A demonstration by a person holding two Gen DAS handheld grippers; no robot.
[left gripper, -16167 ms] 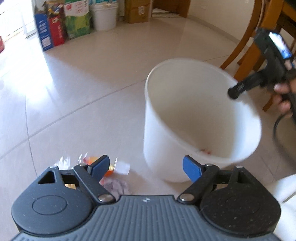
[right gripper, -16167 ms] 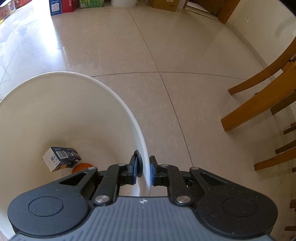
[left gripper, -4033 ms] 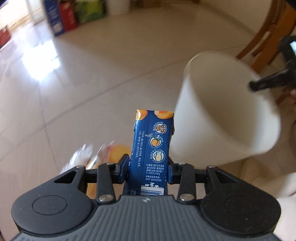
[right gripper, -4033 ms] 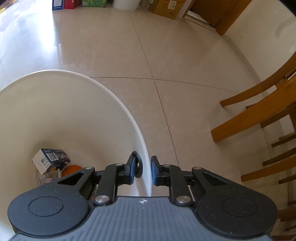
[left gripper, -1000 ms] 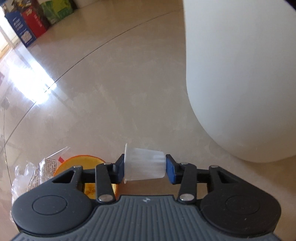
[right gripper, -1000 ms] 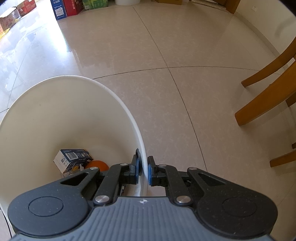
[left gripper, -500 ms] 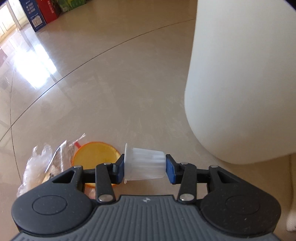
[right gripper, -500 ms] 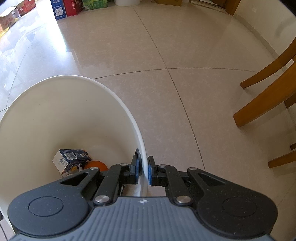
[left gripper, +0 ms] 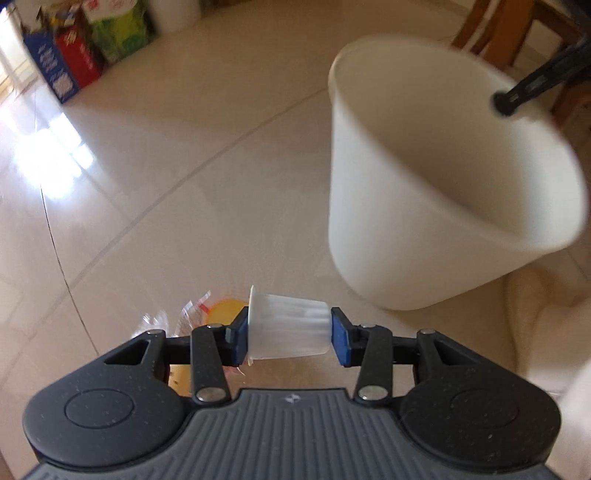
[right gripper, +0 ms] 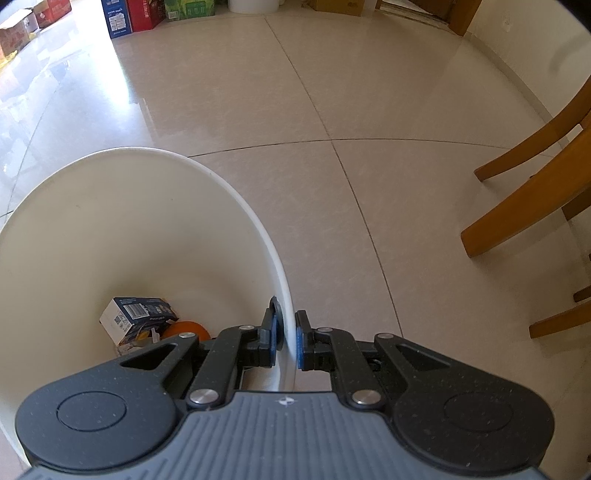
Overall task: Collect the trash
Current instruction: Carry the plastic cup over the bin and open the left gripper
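- Between the left claw (left gripper: 290,338) pads, a ribbed translucent cup (left gripper: 288,328) sits pinched, now lifted higher above the floor (left gripper: 155,184).
- Right claw (right gripper: 286,341) clamps the white bucket (right gripper: 147,229) rim.
- Bucket mouth has come into view: drop-in follows.
- Orange lid (left gripper: 225,308) and wrappers (left gripper: 177,317) remain uncollected.

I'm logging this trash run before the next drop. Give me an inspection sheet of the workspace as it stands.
Surface: glossy beige tile floor.
Job's things: white bin; inside it a blue carton and something orange.
Clutter: orange lid and clear wrapper on the floor.
Grippers: left gripper shut on a clear plastic cup; right gripper shut on the bin rim.
Cables: nothing seen.
Surroundings: wooden chair legs, boxes at the far wall.
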